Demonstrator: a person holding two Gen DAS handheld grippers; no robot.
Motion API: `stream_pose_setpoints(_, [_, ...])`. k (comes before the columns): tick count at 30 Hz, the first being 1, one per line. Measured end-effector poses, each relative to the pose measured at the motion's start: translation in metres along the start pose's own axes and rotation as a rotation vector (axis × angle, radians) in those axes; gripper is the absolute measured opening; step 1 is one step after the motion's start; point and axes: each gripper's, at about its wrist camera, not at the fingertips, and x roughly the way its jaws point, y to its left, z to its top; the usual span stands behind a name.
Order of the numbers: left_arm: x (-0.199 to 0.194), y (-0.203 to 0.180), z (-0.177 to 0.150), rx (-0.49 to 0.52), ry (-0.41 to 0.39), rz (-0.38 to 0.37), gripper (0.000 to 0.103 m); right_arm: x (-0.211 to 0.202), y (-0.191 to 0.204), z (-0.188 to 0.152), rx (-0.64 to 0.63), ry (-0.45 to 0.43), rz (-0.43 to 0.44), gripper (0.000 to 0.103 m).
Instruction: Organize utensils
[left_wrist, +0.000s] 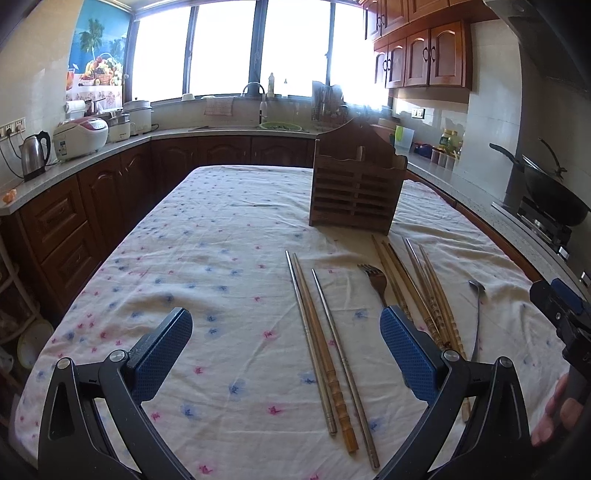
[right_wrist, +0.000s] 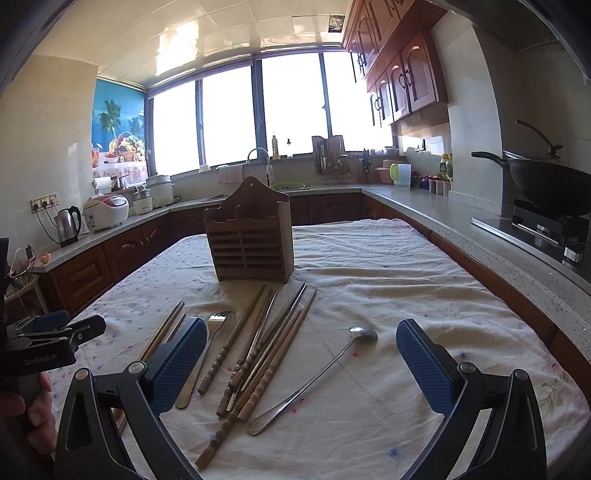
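Note:
A slatted wooden utensil holder (left_wrist: 356, 181) (right_wrist: 251, 240) stands upright on the cloth-covered table (left_wrist: 184, 258). In front of it lie three chopsticks (left_wrist: 321, 350), a fork (left_wrist: 376, 284) (right_wrist: 207, 354), a loose bundle of wooden and metal chopsticks (left_wrist: 424, 295) (right_wrist: 258, 350) and a long metal spoon (left_wrist: 476, 314) (right_wrist: 317, 373). My left gripper (left_wrist: 286, 321) hovers open over the three chopsticks, holding nothing. My right gripper (right_wrist: 301, 328) is open above the bundle and the spoon, also holding nothing. Each gripper shows at the edge of the other's view.
Kitchen counters (right_wrist: 461, 225) with dark wood cabinets run around the table on three sides. A wok (right_wrist: 546, 188) sits on the stove at the right; a kettle (left_wrist: 33, 155) and rice cooker (left_wrist: 79, 136) stand at the left. A hand (left_wrist: 554, 413) grips the right tool.

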Motion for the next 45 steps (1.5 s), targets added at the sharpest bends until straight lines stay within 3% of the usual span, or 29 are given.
stream_pose_setpoints(4, [0.011, -0.01, 0.012, 0.014, 0.042, -0.046, 0.102, 0.01, -0.006, 0.003, 0.03, 0.055, 0.012, 0.103])
stream_pose_setpoints(9, [0.033, -0.022, 0.025, 0.016, 0.115, -0.125, 0.089, 0.025, -0.017, 0.004, 0.066, 0.126, 0.018, 0.102])
stream_pose_setpoints(19, [0.085, -0.043, 0.038, 0.008, 0.284, -0.257, 0.064, 0.066, -0.051, -0.004, 0.222, 0.321, 0.051, 0.07])
stream_pose_setpoints(21, [0.095, -0.046, 0.04, 0.004, 0.316, -0.279, 0.057, 0.072, -0.054, -0.005, 0.236, 0.344, 0.058, 0.067])
stream_pose_setpoints(25, [0.115, -0.054, 0.042, 0.004, 0.377, -0.321, 0.053, 0.084, -0.059, -0.005, 0.266, 0.378, 0.081, 0.061])
stream_pose_setpoints(30, [0.14, -0.064, 0.042, 0.017, 0.468, -0.362, 0.032, 0.103, -0.067, -0.006, 0.319, 0.443, 0.11, 0.055])
stream_pose_setpoints(38, [0.164, -0.063, 0.046, -0.025, 0.53, -0.42, 0.03, 0.126, -0.085, -0.006, 0.422, 0.486, 0.164, 0.048])
stream_pose_setpoints(45, [0.181, -0.049, 0.052, -0.129, 0.548, -0.503, 0.024, 0.141, -0.11, -0.01, 0.619, 0.478, 0.266, 0.044])
